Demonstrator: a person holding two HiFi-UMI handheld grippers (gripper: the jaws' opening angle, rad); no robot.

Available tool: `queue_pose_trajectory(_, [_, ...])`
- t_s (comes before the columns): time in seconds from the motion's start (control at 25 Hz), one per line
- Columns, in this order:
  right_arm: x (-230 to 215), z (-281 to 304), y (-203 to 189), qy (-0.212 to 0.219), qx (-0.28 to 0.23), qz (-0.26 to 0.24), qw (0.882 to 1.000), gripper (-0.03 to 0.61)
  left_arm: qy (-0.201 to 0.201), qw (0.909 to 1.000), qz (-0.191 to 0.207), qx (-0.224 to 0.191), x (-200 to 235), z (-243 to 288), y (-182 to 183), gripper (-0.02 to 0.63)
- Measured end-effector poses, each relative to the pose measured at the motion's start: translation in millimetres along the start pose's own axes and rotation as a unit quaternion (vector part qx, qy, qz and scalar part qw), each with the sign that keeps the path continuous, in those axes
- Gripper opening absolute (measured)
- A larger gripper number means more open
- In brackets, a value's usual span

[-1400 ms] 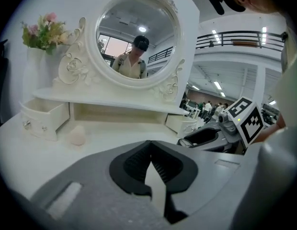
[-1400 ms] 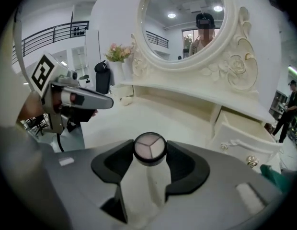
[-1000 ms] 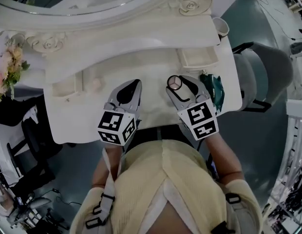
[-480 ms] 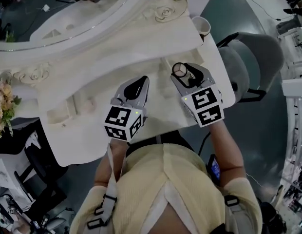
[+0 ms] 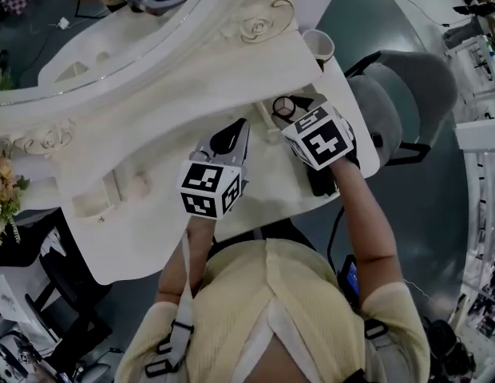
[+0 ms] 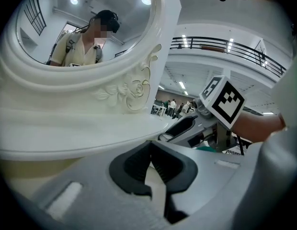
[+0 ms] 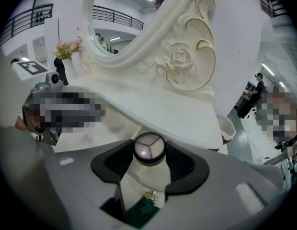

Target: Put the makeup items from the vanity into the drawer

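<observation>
Flowers [image 5: 1,190] cut off at the left edge; green item [image 7: 141,213] half hidden under the jaws

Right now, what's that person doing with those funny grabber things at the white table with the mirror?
A person is tidying makeup at the white carved vanity, using a gripper in each hand. The right gripper is clamped on a small round black-rimmed compact with pinkish pans, held near the vanity's right end. The left gripper is shut and empty beside it.
</observation>
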State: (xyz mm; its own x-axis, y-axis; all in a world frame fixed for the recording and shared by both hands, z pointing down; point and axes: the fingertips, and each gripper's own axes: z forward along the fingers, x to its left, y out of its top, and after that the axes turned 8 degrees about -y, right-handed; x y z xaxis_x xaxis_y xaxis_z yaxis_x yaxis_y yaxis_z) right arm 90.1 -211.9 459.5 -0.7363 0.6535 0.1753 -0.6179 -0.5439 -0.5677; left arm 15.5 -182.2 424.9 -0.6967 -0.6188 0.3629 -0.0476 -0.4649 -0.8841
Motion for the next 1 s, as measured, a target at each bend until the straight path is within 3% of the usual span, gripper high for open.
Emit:
queue_pose_trajectory(0.24, [-6.3, 18.1, -10.3, 0.029, 0.105, -0.037, 0.993, 0.218, -0.003, 1.0, 0.003, 0.004, 0.1, 10.3, -0.7, 0.0])
queue_pose_trajectory(0.4, [-5.2, 23.3, -16.4, 0.057, 0.144, -0.04, 0.987, 0.219, 0.004, 1.0, -0.001, 0.007, 4.7, 9.2, -3.2, 0.0])
queue_pose_trajectory(0.64, [-9.2, 25.0, -20.9, 0.053, 0.166, -0.043, 0.984, 0.219, 0.019, 0.9997, -0.015, 0.008, 16.9, 2.7, -7.0, 0.0])
queue_pose_trajectory(1.0, [-10.9, 17.3, -16.1, 0.053, 0.147, -0.04, 0.987, 0.232, 0.038, 0.9991, -0.021, 0.001, 21.1, -15.1, -5.5, 0.0])
